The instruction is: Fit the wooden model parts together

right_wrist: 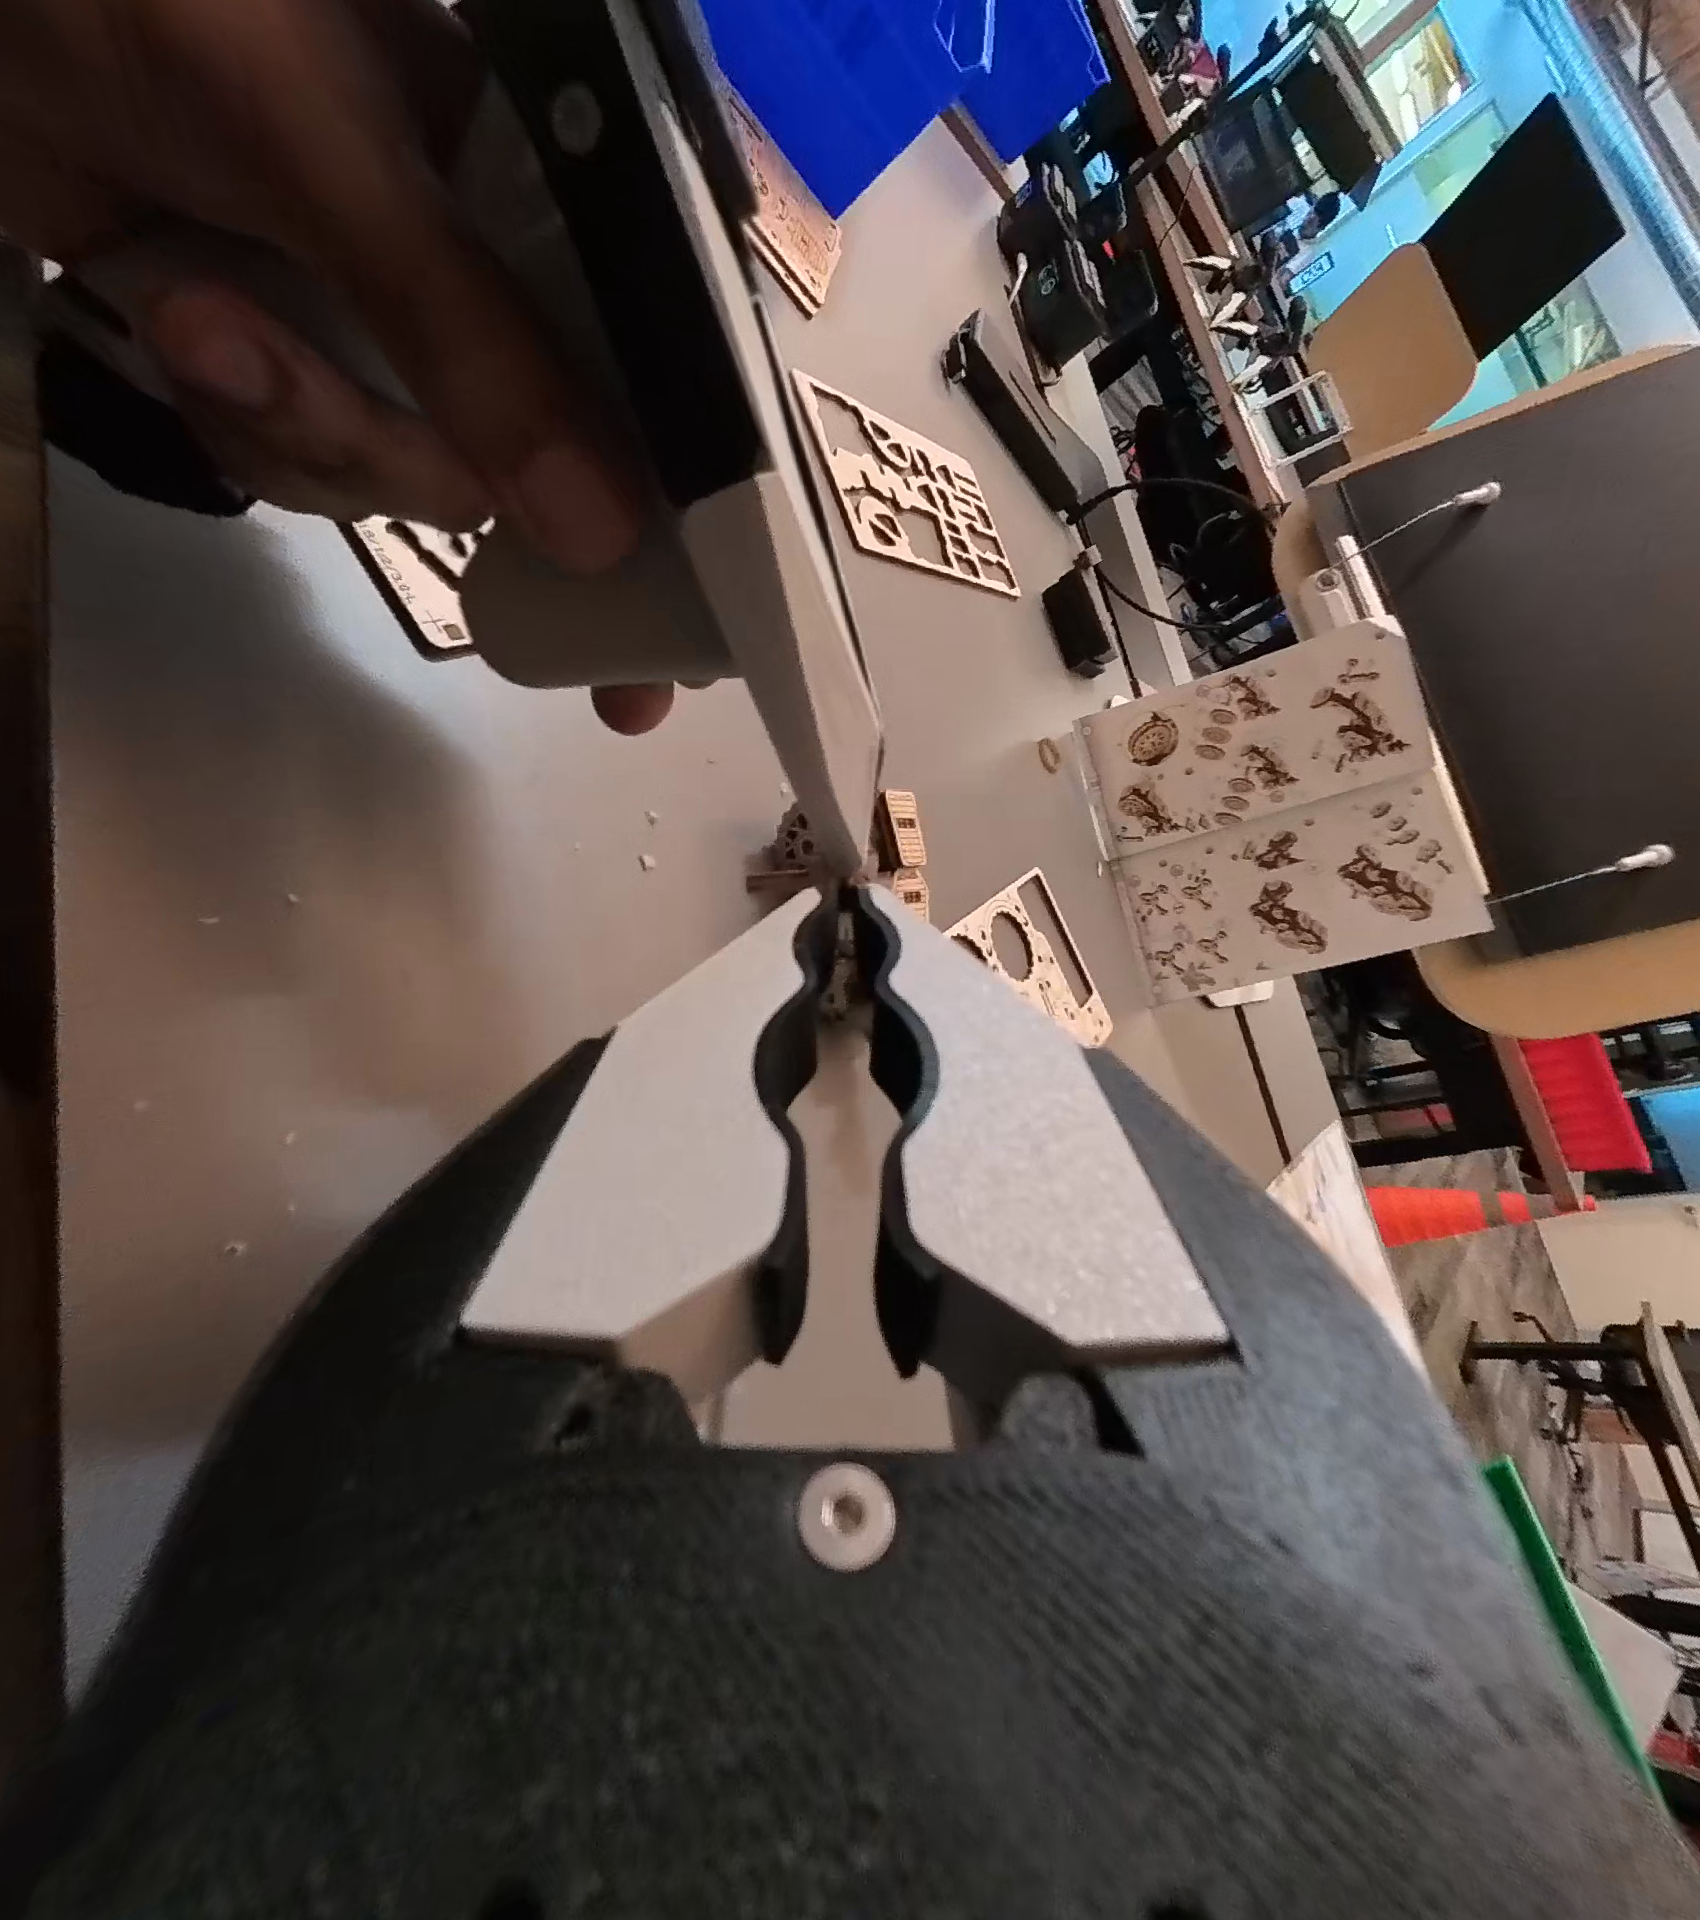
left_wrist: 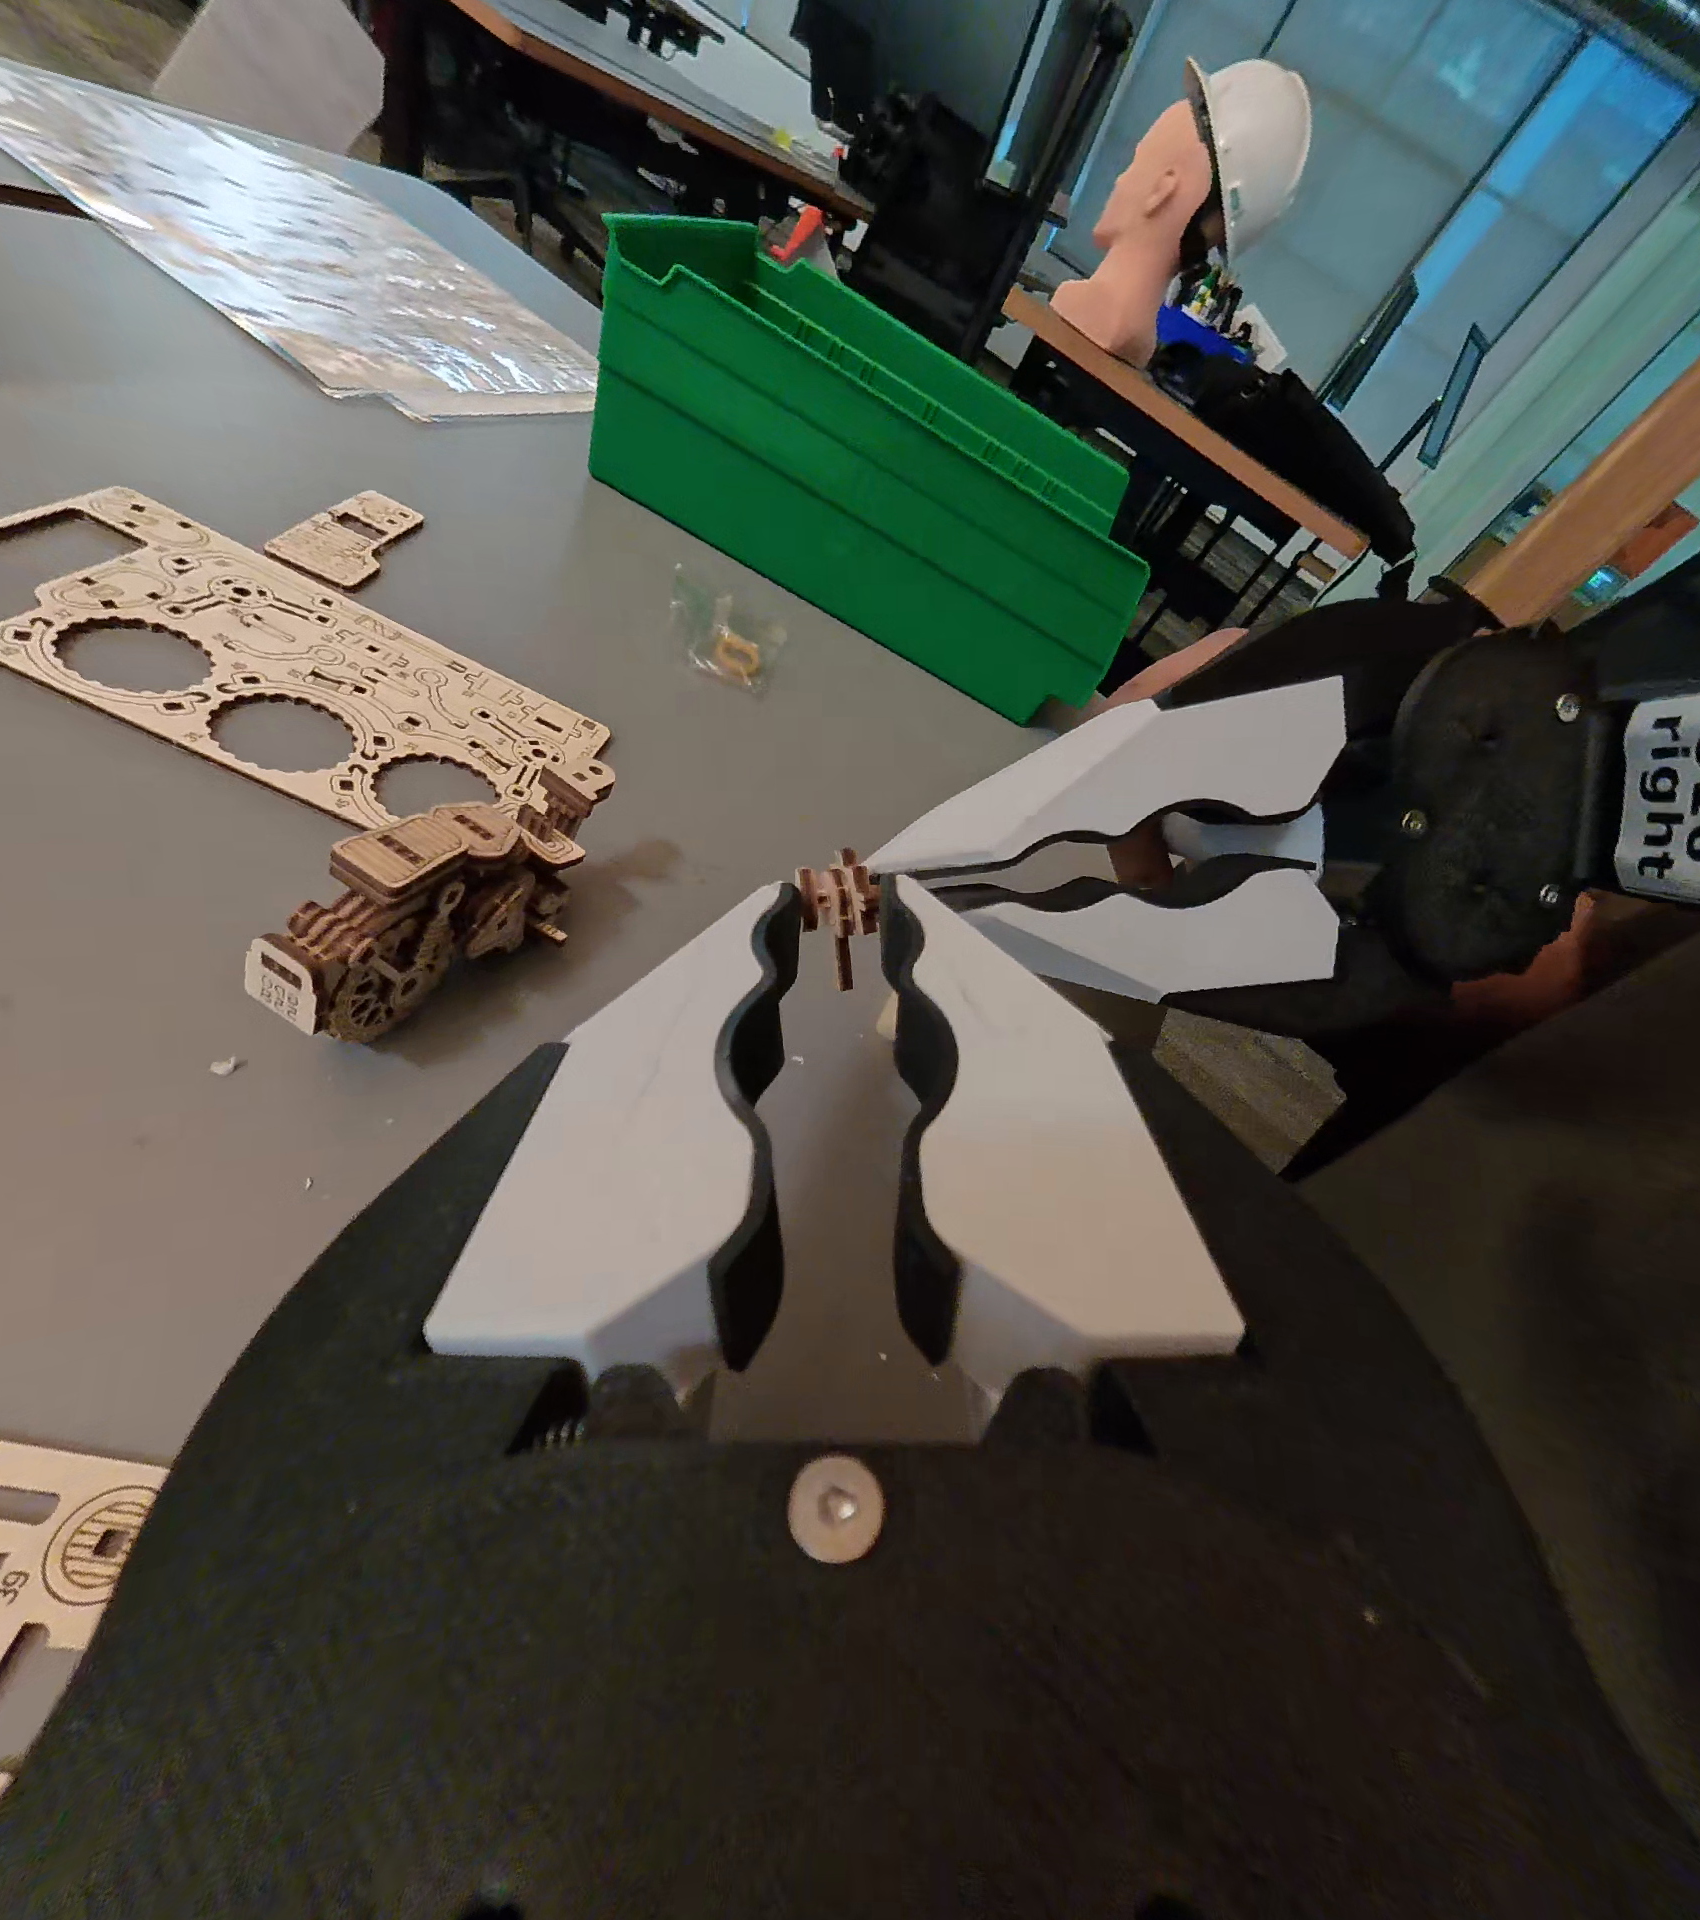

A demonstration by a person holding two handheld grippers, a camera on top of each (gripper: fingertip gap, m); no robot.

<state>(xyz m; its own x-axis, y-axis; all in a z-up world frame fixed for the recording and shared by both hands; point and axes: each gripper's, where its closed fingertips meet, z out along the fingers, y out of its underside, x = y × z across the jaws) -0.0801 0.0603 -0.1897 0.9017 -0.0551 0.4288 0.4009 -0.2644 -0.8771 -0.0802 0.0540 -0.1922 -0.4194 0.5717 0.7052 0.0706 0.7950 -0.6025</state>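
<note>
Pinching a small wooden part (left_wrist: 838, 914) between its tips, the left tool (left_wrist: 830, 896) holds it above the grey counter (left_wrist: 150, 1091) — the right tool (left_wrist: 879, 868), tips nearly together, meets that part from the side; whether it grips is unclear. A half-built wooden motorcycle (left_wrist: 410, 920) stands nearby — beside a punched-out sheet (left_wrist: 233, 655).

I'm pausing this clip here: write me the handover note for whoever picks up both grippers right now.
Left gripper: shut on the small wooden sub-assembly, pinched at the fingertips and held above the table edge.
Right gripper: nearly closed, tips meeting the same sub-assembly from the right; whether it holds its own piece cannot be told.
On the grey table: the partly built wooden motorcycle model, a punched-out parts sheet behind it, a small plastic bag and a green bin.
Done: the model's body stands assembled; the small cluster is already slotted together.
Left: finish the join between the grippers, then probably fit the sub-assembly onto the model.
</note>
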